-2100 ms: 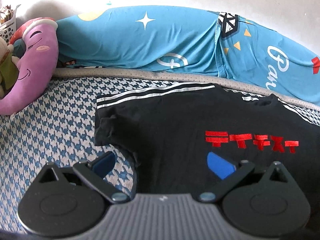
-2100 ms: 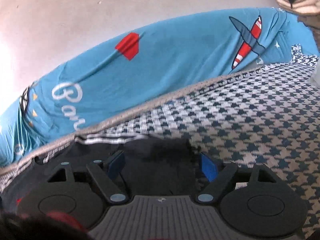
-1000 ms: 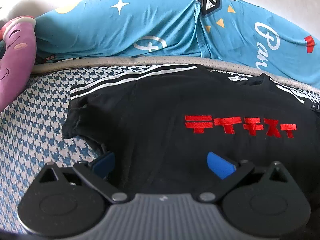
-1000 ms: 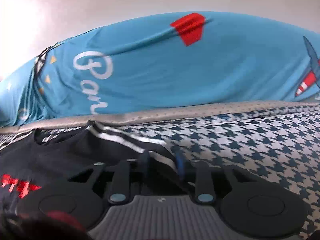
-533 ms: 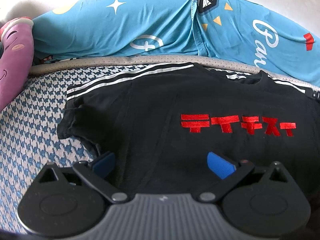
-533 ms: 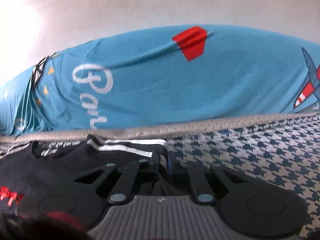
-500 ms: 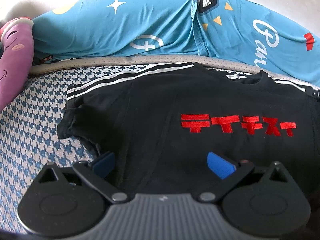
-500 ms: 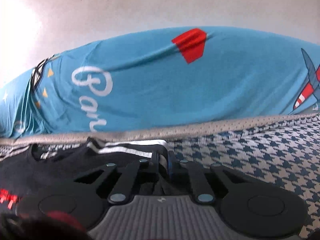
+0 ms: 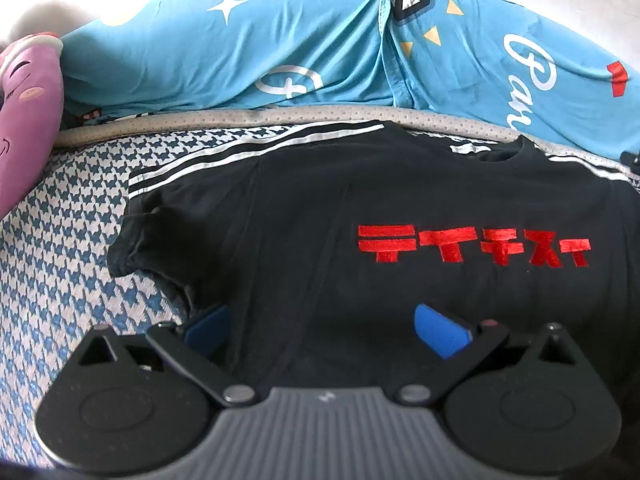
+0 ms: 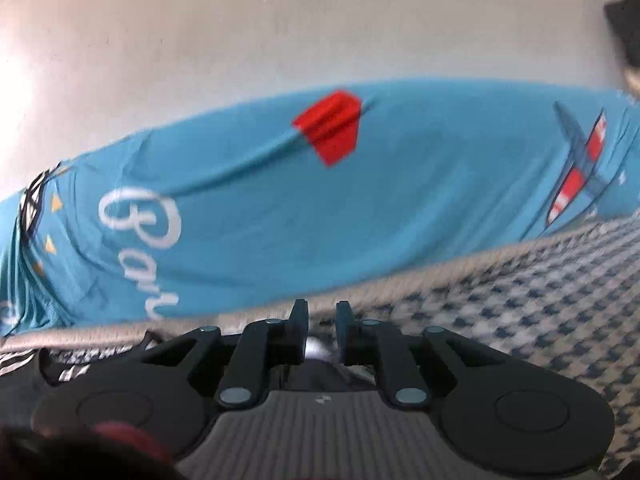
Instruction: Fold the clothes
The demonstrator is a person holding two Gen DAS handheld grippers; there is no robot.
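My left gripper (image 9: pixel 322 326) hangs spread wide over the near part of the black T-shirt (image 9: pixel 340 208), which lies flat on the houndstooth bed cover (image 9: pixel 60 272). My right gripper (image 10: pixel 322 320) is pinched on the shirt's right sleeve. Bare cover lies left of the shirt; a blue duvet (image 9: pixel 280 40) banks along the far wall (image 10: pixel 280 32).
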